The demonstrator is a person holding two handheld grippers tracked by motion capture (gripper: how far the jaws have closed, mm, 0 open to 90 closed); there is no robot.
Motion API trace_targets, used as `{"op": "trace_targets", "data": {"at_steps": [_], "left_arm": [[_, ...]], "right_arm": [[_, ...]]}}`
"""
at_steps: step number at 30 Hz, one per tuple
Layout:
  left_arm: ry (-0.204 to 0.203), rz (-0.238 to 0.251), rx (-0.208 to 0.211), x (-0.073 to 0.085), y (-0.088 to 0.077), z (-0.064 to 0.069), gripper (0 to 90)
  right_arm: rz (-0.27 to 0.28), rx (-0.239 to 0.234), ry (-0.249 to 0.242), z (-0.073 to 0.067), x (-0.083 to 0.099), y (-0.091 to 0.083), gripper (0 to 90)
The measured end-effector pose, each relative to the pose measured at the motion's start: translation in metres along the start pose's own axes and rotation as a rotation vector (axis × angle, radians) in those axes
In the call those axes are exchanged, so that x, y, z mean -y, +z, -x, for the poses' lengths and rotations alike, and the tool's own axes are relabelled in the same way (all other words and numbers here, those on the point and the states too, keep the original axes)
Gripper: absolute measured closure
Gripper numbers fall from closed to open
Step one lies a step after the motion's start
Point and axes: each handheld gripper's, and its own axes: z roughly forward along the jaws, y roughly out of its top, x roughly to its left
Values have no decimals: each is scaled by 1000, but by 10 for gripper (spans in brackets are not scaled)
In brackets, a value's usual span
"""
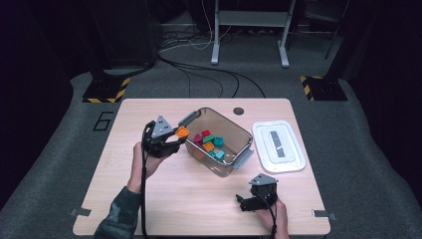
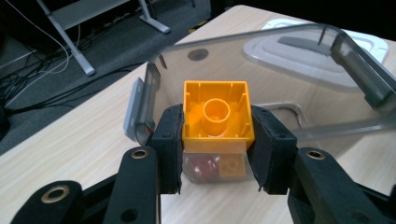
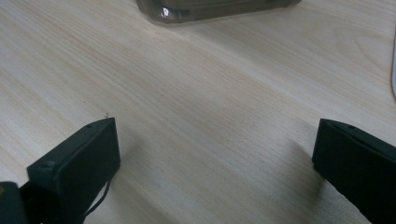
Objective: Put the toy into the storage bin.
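My left gripper is shut on an orange toy brick, its hollow underside facing the camera, held just outside the near-left rim of a clear plastic bin. The same orange brick shows in the high view beside the bin's grey latch. Inside the bin lie several coloured bricks in red, green, teal and orange. My right gripper rests low near the table's front edge, open, with bare wood between its pads. A corner of the bin shows at the top of the right gripper view.
A white bin lid lies flat to the right of the bin. The wooden table has a round hole at its back edge. Cables and metal stand legs lie on the floor behind the table.
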Motion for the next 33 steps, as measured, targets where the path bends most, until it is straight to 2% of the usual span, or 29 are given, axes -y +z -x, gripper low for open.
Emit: {"op": "trace_targets", "data": {"at_steps": [11, 14, 15, 17, 23, 24, 25, 33], "left_arm": [[19, -5, 2, -26, 18, -6, 587], [17, -9, 22, -29, 25, -8, 587], [-1, -13, 35, -30, 28, -9, 587], [-6, -12, 51, -30, 35, -12, 587], [-8, -54, 66, -29, 55, -15, 586], [-18, -58, 68, -29, 59, -14, 586], [-7, -71, 67, -29, 61, -15, 586], [-35, -120, 93, -25, 85, -16, 585]], "right_arm": [[0, 0, 0, 0, 0, 0, 0], [1, 0, 0, 0, 0, 0, 0], [1, 0, 0, 0, 0, 0, 0], [1, 1, 3, 0, 0, 0, 0], [1, 1, 2, 0, 0, 0, 0], [1, 1, 2, 0, 0, 0, 0], [1, 1, 2, 0, 0, 0, 0], [1, 1, 3, 0, 0, 0, 0]]}}
